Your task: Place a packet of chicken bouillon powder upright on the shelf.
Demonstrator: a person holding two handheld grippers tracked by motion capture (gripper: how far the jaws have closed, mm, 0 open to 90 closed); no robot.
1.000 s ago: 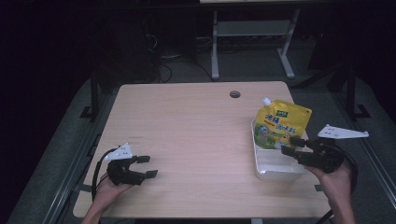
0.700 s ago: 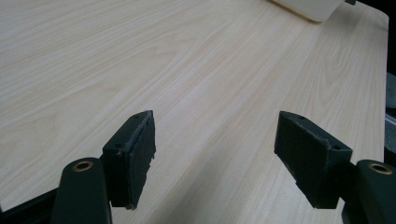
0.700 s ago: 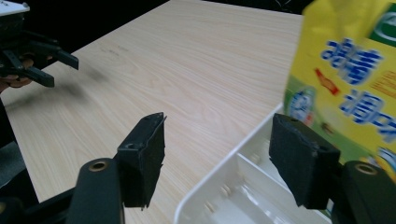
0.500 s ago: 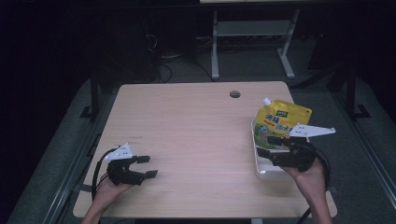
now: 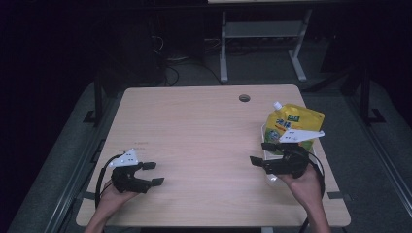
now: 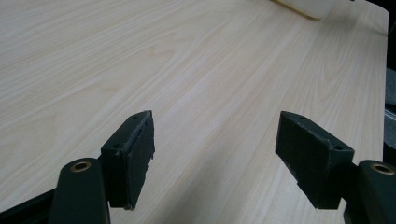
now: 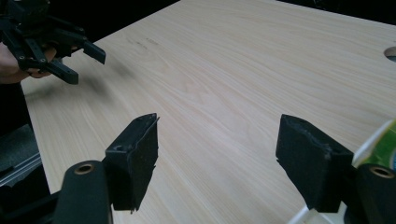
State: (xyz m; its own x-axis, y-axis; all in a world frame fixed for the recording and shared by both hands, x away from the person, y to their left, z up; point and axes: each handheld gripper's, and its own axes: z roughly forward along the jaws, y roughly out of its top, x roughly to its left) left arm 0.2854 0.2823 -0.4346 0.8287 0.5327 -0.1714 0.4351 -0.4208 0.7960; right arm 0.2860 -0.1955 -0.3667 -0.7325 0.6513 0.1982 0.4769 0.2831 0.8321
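Observation:
A yellow and green spouted pouch [image 5: 294, 119] stands in a clear shallow tray [image 5: 272, 179] at the table's right side; its corner [image 7: 381, 140] shows at the edge of the right gripper view. My right gripper [image 5: 258, 153] is open at the tray's left edge, pointing left over bare wood, with nothing between its jaws [image 7: 217, 158]. My left gripper [image 5: 154, 174] rests near the front left of the table, open and holding nothing [image 6: 215, 154]. It also appears far off in the right gripper view [image 7: 51, 37].
The light wood table [image 5: 194, 131] has a round cable hole [image 5: 244, 98] near its far right edge. A metal stand [image 5: 262, 34] is on the dark floor behind the table. The tray's pale edge [image 6: 308, 4] shows at the top of the left gripper view.
My right gripper has moved left, from over the tray and pouch to the tray's left edge. The left gripper has stayed where it was.

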